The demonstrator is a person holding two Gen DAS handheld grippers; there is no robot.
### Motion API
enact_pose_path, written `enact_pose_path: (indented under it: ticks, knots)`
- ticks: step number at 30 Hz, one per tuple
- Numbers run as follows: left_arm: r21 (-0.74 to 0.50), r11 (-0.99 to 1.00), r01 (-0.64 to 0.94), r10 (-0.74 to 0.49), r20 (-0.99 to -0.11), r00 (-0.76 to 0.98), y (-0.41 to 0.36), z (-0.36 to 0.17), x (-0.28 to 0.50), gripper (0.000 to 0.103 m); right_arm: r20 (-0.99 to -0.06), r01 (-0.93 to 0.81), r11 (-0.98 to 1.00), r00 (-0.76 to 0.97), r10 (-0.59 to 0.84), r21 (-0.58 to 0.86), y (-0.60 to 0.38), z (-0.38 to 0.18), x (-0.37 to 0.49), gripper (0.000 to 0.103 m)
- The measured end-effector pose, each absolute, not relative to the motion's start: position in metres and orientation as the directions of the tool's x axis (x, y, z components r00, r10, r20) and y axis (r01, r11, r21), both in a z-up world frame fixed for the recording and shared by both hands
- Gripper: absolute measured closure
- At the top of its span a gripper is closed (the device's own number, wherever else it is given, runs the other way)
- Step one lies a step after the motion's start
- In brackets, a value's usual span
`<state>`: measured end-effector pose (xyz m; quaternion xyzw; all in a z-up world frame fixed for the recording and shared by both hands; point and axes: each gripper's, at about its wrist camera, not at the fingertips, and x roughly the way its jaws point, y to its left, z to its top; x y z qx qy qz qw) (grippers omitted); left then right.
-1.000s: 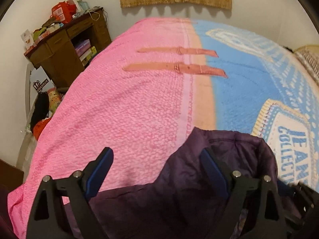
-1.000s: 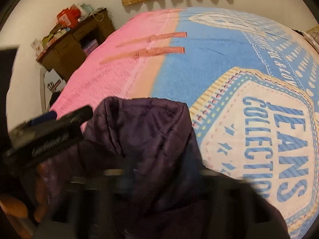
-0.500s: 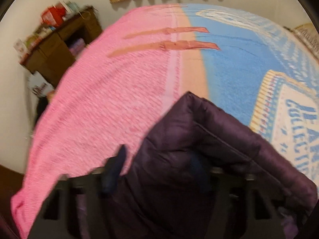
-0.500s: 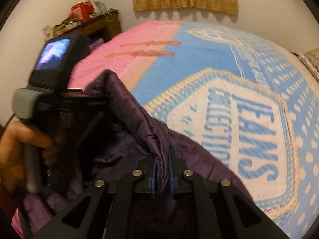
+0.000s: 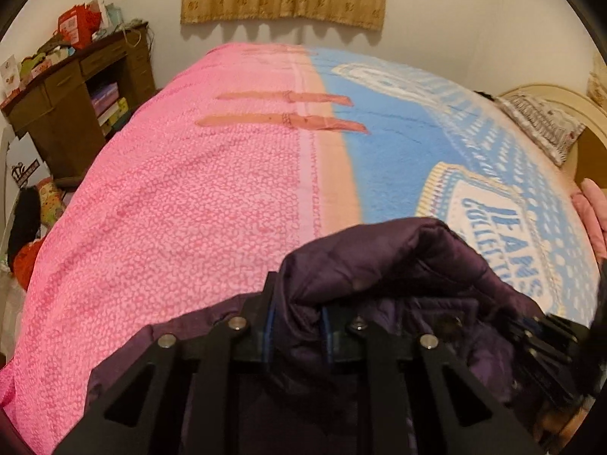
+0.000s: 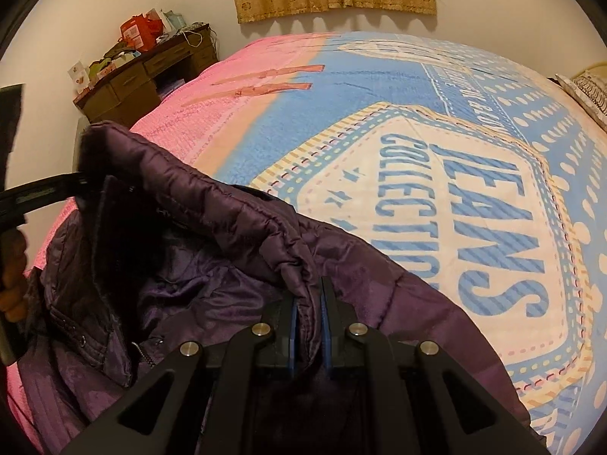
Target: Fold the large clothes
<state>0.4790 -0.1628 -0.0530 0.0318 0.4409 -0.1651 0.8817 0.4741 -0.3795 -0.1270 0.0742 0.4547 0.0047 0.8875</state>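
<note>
Left wrist view. Our left gripper [image 5: 297, 331] sits at bottom centre; its jaws have just been closing and now stand narrow, with a bunched fold of the purple jacket [image 5: 379, 261] pinched between the blue pads. The jacket fills the lower middle of the frame and lies on the blanket [image 5: 189, 208] covering the bed, across the seam where pink meets blue. At the lower right edge we see part of the other gripper, dark and blurred, close against the same cloth.

Risk here, as we judge it: the bite is thick and rounded, and the shell looks slick, so a lift could let the fold slide out from between the pads. We may also have caught more than one layer, which would drag the lining and spoil the fold line.

Right wrist view. Our right gripper [image 6: 308, 322] at bottom centre is closed tight on a quilted edge of the jacket [image 6: 235, 212]. That edge runs toward the upper left, up to where the left gripper's tool grips it.

Only this view shows the jacket's open inside, with lining, snaps and zipper at lower left, the hand [image 6: 13, 265] on the left tool, and the slack in the span between the two grips. If we pull apart unevenly, that span could twist.

The left view alone shows the desk's [image 5: 60, 113] shelves and the clutter on the floor at far left.
</note>
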Motion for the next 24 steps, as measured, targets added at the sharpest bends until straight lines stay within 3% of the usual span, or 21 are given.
enact_pose_path:
  ticks: [9, 13, 17, 18, 20, 22, 23, 24]
  knots:
    - [-0.128, 0.915, 0.383, -0.332, -0.777, 0.534, -0.124, -0.035, 0.460, 0.081, -0.807, 0.059, 0.988, 0.585, 0.081, 0.141, -0.382, -0.138, 0.473, 0.093]
    - [0.034, 0.956, 0.293, -0.156, -0.783, 0.601, -0.110, -0.038, 0.473, 0.083, -0.809, 0.053, 0.993, 0.586, 0.054, 0.104, -0.377, -0.140, 0.475, 0.093]
    - [-0.066, 0.951, 0.301, -0.238, -0.778, 0.582, -0.107, -0.031, 0.463, 0.086, -0.807, 0.052, 0.993, 0.588, 0.059, 0.110, -0.377, -0.142, 0.476, 0.093]
    - [-0.063, 0.940, 0.334, -0.257, -0.773, 0.579, -0.116, -0.029, 0.456, 0.080, -0.806, 0.051, 0.992, 0.589, 0.060, 0.112, -0.377, -0.142, 0.476, 0.093]
    - [-0.019, 0.896, 0.444, -0.295, -0.774, 0.561, -0.153, -0.024, 0.434, 0.056, -0.805, 0.052, 0.993, 0.590, 0.058, 0.109, -0.376, -0.143, 0.477, 0.093]
    - [0.071, 0.862, 0.502, -0.285, -0.751, 0.596, -0.190, -0.020, 0.416, 0.007, -0.805, 0.052, 0.993, 0.591, 0.053, 0.104, -0.376, -0.143, 0.477, 0.093]
    - [0.116, 0.855, 0.506, -0.270, -0.733, 0.625, -0.207, -0.019, 0.410, 0.000, -0.804, 0.053, 0.993, 0.592, 0.054, 0.105, -0.376, -0.143, 0.477, 0.093]
    - [0.142, 0.848, 0.511, -0.262, -0.726, 0.636, -0.221, -0.021, 0.408, 0.000, -0.803, 0.053, 0.993, 0.593, 0.056, 0.109, -0.377, -0.143, 0.477, 0.093]
